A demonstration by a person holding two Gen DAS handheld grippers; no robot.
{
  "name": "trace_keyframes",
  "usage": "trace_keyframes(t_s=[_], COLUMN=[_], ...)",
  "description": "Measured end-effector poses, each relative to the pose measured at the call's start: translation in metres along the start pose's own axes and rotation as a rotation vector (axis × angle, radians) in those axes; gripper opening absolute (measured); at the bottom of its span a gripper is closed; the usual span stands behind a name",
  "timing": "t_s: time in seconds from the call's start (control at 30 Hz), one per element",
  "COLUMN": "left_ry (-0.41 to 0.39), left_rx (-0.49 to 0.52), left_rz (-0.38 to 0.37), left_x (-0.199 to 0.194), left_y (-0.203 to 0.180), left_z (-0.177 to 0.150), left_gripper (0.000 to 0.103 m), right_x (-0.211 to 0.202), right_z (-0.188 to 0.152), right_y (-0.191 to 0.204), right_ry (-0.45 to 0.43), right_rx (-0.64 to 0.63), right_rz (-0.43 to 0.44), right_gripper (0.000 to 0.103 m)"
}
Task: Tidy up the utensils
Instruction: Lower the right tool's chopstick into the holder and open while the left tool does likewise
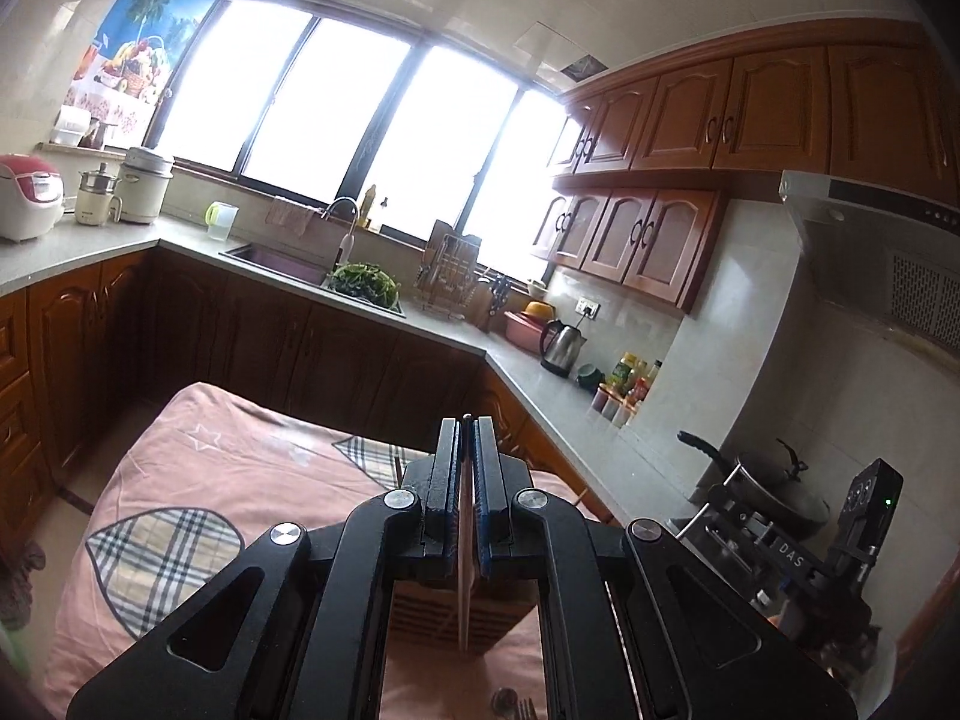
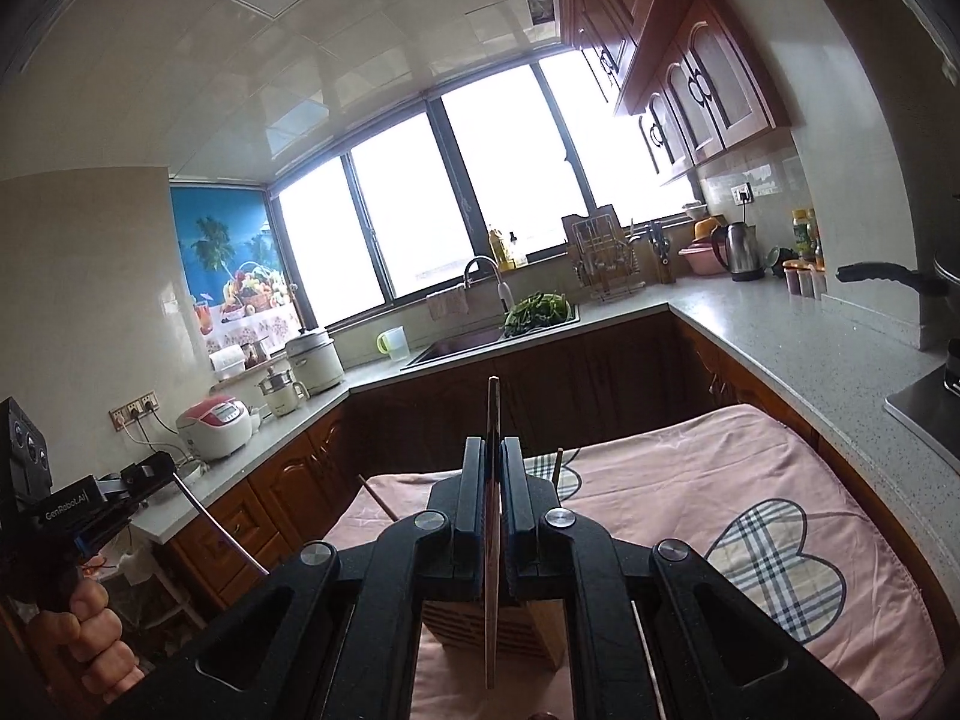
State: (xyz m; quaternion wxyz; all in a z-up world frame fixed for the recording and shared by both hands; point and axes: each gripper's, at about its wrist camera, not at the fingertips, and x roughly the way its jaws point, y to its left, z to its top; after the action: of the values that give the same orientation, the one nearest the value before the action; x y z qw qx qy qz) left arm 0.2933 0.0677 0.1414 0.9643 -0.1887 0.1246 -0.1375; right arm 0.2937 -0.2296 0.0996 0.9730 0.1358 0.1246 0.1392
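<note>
My left gripper is shut on a thin wooden chopstick that runs down between its pads. Just below it a slatted wooden utensil holder stands on a pink cloth. My right gripper is shut on another chopstick, whose tip pokes up past the fingertips and whose lower end hangs over the same holder. More chopsticks lean out of the holder. The left gripper shows at the left edge with its chopstick slanting down. A fork lies on the cloth.
The pink cloth with plaid patches covers a table amid an L-shaped kitchen counter. A sink, rice cookers, a kettle, a dish rack and a pan handle sit along it. A person's hand grips the left handle.
</note>
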Motion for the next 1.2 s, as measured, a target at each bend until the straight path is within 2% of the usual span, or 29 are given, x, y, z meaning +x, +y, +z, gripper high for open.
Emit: trace_keyframes(t_s=[0.13, 0.33, 0.53, 0.73, 0.93, 1.2], left_ry=[-0.032, -0.035, 0.025, 0.080, 0.138, 0.163], left_rx=[0.005, 0.006, -0.038, -0.060, -0.084, -0.077], left_rz=[0.016, 0.041, 0.063, 0.089, 0.083, 0.075], left_x=[0.022, 0.065, 0.113, 0.142, 0.159, 0.165], left_y=[0.002, 0.009, 0.031, 0.047, 0.053, 0.049], left_z=[0.017, 0.020, -0.005, -0.039, -0.060, -0.062], left_gripper=[0.003, 0.003, 0.003, 0.003, 0.004, 0.004], right_x=[0.019, 0.056, 0.089, 0.109, 0.122, 0.127], right_z=[0.013, 0.016, -0.008, -0.040, -0.054, -0.053], right_y=[0.001, 0.004, -0.005, -0.019, -0.025, -0.031], right_ry=[-0.052, -0.057, -0.016, 0.034, 0.080, 0.108], right_rx=[-0.009, -0.036, -0.039, -0.019, -0.001, 0.017], right_rz=[-0.013, -0.032, -0.061, -0.083, -0.087, -0.081], right_gripper=[0.004, 0.004, 0.004, 0.005, 0.005, 0.005])
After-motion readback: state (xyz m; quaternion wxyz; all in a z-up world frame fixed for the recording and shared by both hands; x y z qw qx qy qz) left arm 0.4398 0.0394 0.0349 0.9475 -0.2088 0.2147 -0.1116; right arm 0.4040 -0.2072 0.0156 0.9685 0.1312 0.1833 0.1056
